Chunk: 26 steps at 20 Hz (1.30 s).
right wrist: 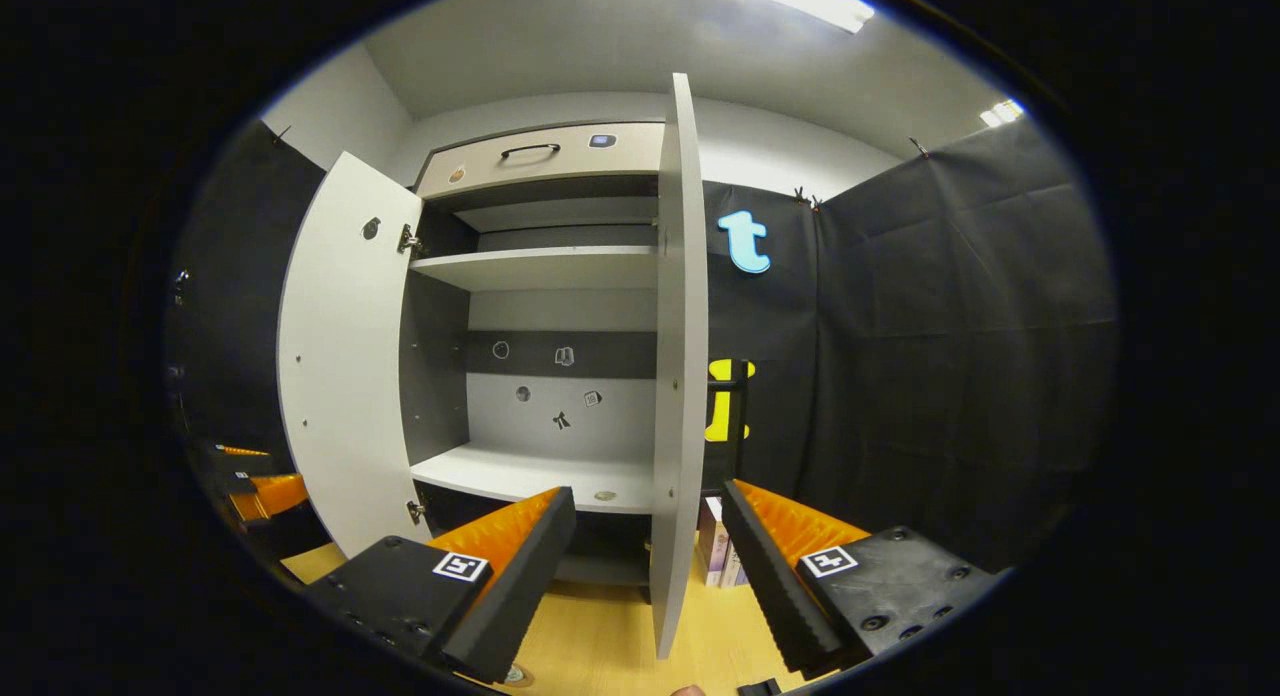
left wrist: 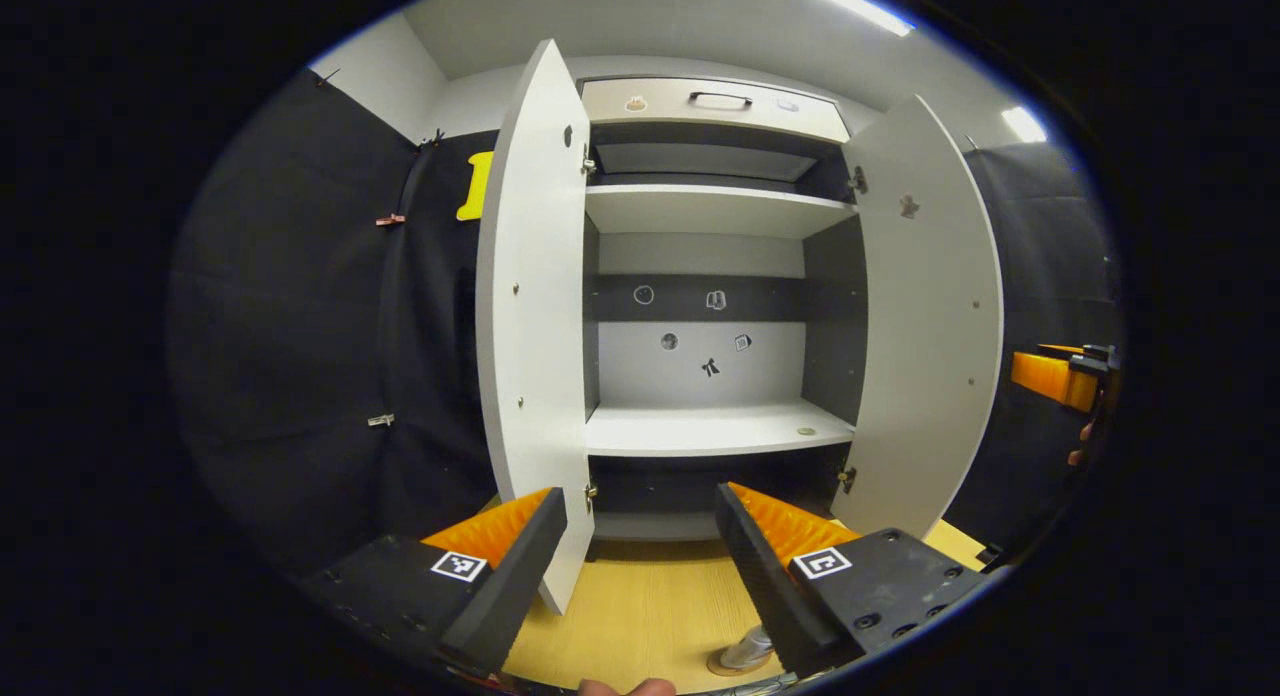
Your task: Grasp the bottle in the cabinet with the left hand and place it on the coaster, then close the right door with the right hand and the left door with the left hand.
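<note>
The cabinet (left wrist: 715, 276) at frame centre stands with both doors open and its shelves bare. The bottle (left wrist: 745, 651) sits on the coaster (left wrist: 728, 666) on the bench (left wrist: 640, 606), bottom centre. The left tool (left wrist: 640, 536) and right tool (right wrist: 648, 541) are both spread, pinching nothing.

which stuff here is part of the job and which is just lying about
Part of the job:
- clear bottle standing on the round coaster
- white left door, open
- white right door, open
- left gripper, open
- right gripper, open

Just lying about:
- small round disc on the white lower shelf
- stickers on the cabinet's back wall
- books beside the cabinet
</note>
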Motion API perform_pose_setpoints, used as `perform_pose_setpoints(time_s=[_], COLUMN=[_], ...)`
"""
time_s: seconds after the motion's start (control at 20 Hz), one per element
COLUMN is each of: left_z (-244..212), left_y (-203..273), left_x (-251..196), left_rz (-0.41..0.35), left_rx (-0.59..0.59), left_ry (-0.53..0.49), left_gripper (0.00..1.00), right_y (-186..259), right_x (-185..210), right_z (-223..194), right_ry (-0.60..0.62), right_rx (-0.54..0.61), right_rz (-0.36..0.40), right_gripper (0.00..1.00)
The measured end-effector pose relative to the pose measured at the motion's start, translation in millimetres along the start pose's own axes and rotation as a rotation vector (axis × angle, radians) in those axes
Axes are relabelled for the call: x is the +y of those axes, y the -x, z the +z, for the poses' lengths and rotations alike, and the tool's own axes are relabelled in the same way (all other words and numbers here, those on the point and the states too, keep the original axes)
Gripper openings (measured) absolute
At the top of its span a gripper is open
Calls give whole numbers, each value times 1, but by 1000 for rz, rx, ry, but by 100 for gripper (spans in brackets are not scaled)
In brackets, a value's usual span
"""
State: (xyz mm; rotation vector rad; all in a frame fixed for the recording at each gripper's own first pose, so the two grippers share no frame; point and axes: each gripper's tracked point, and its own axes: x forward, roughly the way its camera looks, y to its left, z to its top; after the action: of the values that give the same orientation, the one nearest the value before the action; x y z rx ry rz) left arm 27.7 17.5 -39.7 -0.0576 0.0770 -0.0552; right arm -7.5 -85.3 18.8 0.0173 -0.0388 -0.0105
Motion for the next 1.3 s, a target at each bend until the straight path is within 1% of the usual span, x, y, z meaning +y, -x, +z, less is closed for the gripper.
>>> perform_pose_setpoints(time_s=[0.1,0.3,0.5,0.7,0.8,0.85,0.95,1.0,1.05,1.3], left_z=[5,10,9,7,7,7,5,4,3,-1], left_y=[-4,-12,-17,-19,-19,-18,-17,-16,-14,-5], left_x=[6,17,16,10,9,10,11,12,14,19], left_rz=[12,46,55,53,57,62,65,67,69,74], left_rx=[-17,-27,-23,-21,-19,-19,-14,-13,-11,-5], left_ry=[4,-14,-27,-41,-48,-47,-43,-44,-48,-74], left_gripper=[95,95,95,95,95,96,96,96,96,95], right_y=[-3,-15,-35,-67,-81,-86,-91,-91,-92,-87], right_x=[-13,-47,-96,-126,-130,-127,-117,-116,-117,-109], right_z=[4,3,-1,-12,-17,-19,-23,-25,-23,-25], right_ry=[2,-47,-48,-56,-70,-68,-71,-63,-59,-79], right_rx=[5,27,31,48,59,60,70,72,61,58], right_rz=[-16,-65,-159,-200,-194,-186,-155,-165,-170,-187], right_gripper=[97,97,97,97,98,99,98,98,95,95])
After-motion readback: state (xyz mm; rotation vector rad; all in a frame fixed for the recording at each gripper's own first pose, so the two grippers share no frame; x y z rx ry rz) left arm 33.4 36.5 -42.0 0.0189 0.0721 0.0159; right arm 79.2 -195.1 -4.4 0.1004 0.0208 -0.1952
